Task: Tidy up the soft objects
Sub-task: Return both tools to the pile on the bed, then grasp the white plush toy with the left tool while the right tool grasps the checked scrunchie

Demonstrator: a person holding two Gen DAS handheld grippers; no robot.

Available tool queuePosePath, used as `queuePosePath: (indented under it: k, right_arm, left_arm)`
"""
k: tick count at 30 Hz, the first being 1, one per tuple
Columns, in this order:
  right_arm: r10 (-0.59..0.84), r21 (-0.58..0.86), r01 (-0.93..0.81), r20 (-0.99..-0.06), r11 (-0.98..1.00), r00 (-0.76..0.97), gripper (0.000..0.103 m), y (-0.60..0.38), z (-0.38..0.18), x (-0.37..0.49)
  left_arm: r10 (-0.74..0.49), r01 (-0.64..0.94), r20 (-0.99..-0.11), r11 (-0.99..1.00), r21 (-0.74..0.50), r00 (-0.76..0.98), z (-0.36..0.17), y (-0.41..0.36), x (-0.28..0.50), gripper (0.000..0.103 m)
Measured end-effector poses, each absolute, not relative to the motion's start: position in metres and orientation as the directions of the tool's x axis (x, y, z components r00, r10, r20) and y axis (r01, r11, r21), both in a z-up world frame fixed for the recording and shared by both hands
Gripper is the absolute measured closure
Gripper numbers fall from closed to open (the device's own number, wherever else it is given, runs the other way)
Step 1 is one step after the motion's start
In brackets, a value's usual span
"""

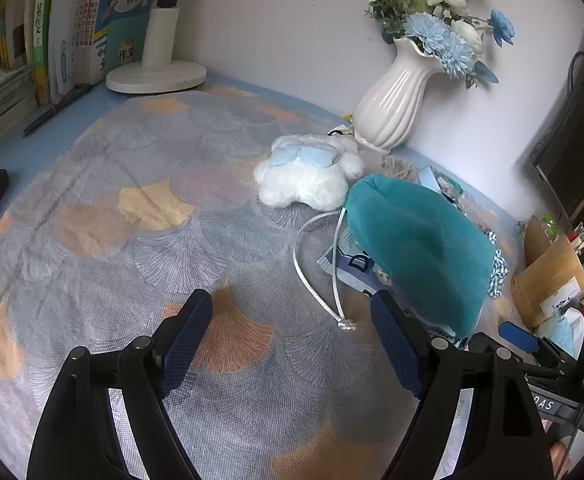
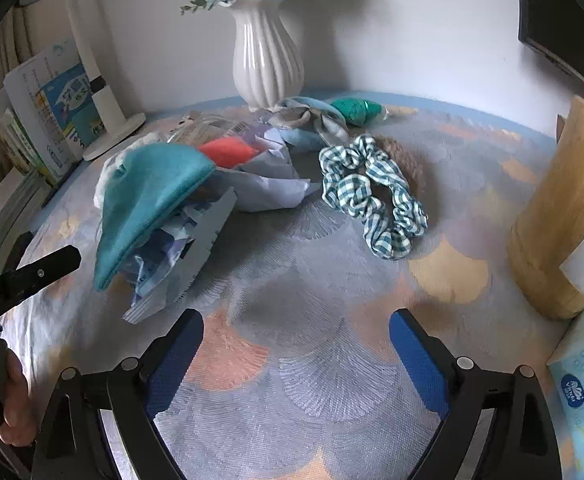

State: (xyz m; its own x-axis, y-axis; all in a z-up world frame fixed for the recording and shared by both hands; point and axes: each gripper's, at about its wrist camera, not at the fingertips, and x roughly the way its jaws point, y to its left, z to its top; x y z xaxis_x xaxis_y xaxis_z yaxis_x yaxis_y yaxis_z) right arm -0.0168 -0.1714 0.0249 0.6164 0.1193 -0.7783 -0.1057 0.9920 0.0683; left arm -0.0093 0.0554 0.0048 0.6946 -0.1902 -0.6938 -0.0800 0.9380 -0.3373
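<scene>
While both hand-held grippers, left and right, stood wide open w/ nothing held, the limp, light teal pouch lay at 1 o'clock, prob. best pinched at its cinched neck.

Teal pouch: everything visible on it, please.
The teal pouch is soft, velvety-looking fabric, limp and flattened, draped tilted over a pile of crumpled blue-and-white wrappers. Its gathered mouth points toward the white plush, with a pale drawstring looping onto the cloth and ending in a knot. Neither gripper touches it.
</scene>
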Motion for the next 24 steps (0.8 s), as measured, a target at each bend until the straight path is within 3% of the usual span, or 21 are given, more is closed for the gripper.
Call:
queuePosePath:
  k: [7,14,24]
  right_arm:
    - [0.118,0.098,-0.068,-0.752,0.993,0.648,0.010,-0.182,0.032,-0.021]
    - [0.107,0.185,0.060,-0.769,0.981,0.630,0.010,-0.221,0.039,-0.015]
    - [0.016,0.042,0.026,-0.777,0.999,0.630,0.010,-0.220,0.056,0.032]
  left_arm:
    - [-0.132,-0.098,-0.723,0.959,-0.267,0.678,0.014,0.052,-0.007,0.023]
    - [-0.176,-0.017,-0.691,0.965,-0.262,0.701,0.060,0.066,0.026,0.023]
    - [-0.297,-0.030,-0.747,0.920,-0.390,0.595,0.036,0.085,0.105,0.025]
